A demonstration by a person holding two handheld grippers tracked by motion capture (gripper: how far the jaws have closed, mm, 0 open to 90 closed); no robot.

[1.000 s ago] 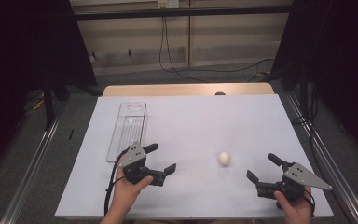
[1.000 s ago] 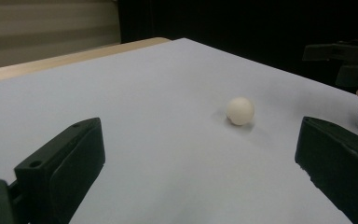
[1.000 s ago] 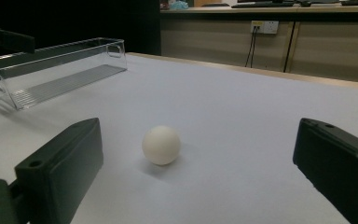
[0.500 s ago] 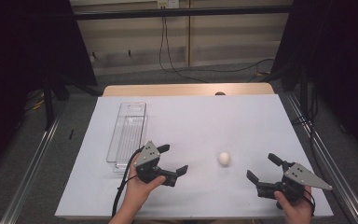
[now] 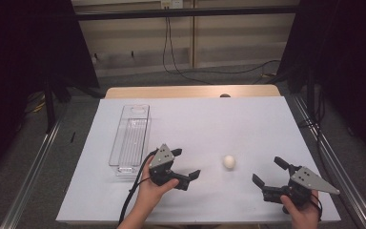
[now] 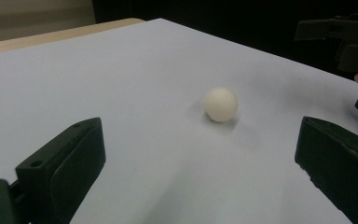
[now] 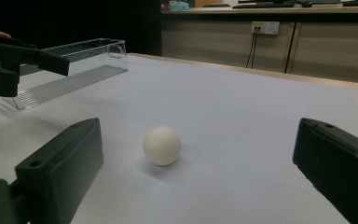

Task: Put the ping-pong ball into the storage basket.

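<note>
Ball (image 5: 229, 161) is lying on the white desk (image 5: 209, 119), toward the near edge and a little right of the middle, with nothing touching it. It is a small, cream-white, smooth, matte sphere, casting a soft shadow on the sheet under it. No writing is showing on it; only a faint dark speck is appearing near its top in the left gripper view (image 6: 220, 104).

Left claw (image 5: 183, 164) is hovering near the ball on its left side, held in a hand (image 5: 155, 188), its jaws standing wide apart and pointing toward the ball. In the left gripper view the ball is sitting ahead of the two black jaws, roughly centred between them and clear of both.

Right claw (image 5: 269, 172) is waiting a bit farther off on the ball's right, also spread wide and holding nothing, with a grey three-cornered plate on top and a hand (image 5: 300, 210) gripping it near the desk's front edge. In the right gripper view the ball (image 7: 162, 145) is resting ahead between the jaws, nearer the left one, while the left claw (image 7: 32, 60) is showing at the far left.

Bin (image 5: 131, 138), a long, clear plastic box with a ribbed floor, is standing open and empty at the desk's left, well apart from the ball. Nothing is lying between either claw and the ball.
</note>
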